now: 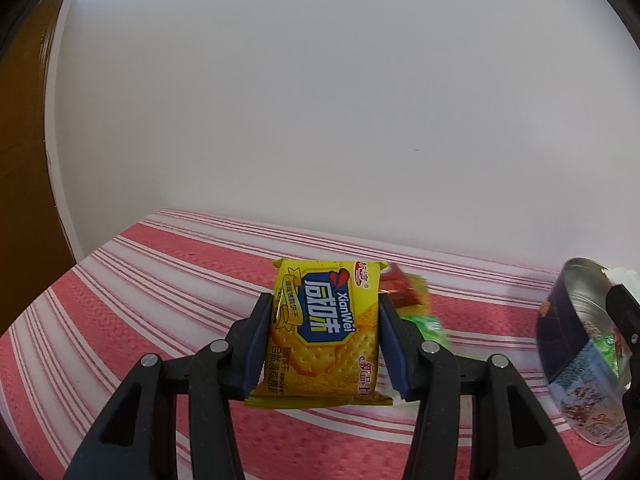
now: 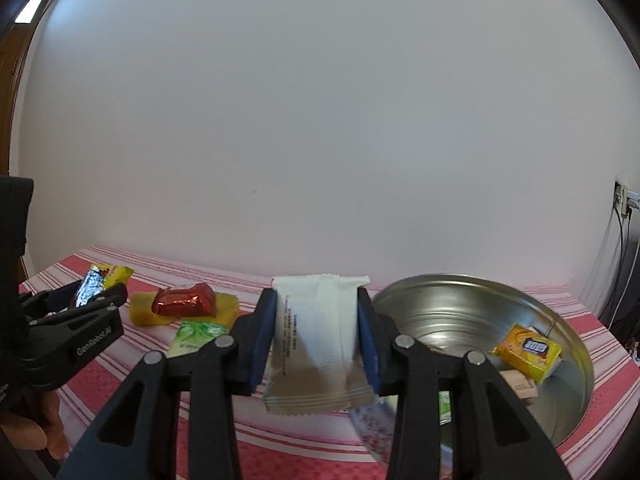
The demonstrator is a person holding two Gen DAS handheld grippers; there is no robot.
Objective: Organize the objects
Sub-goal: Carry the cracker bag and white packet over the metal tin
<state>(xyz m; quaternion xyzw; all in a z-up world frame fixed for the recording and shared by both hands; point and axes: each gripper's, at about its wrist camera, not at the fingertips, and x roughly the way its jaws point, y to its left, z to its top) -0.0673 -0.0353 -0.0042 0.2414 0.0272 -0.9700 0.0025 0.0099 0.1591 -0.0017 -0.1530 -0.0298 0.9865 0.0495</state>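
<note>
With the left gripper [image 1: 324,330] clenching the yellow cracker packet [image 1: 320,332] and the right gripper [image 2: 316,338] the white sachet [image 2: 316,340], we should release them low over the tin [image 2: 460,312].

Soft, even daylight is filling both views, leaving the pale wall [image 1: 340,100] bright and casting only faint shadows on the striped worktop [image 1: 120,300]. Fisheye distortion is bending the edges, and a dark vignette is ringing each frame. The round tin [image 1: 580,360] at the left view's right edge is smearing with motion blur.
</note>
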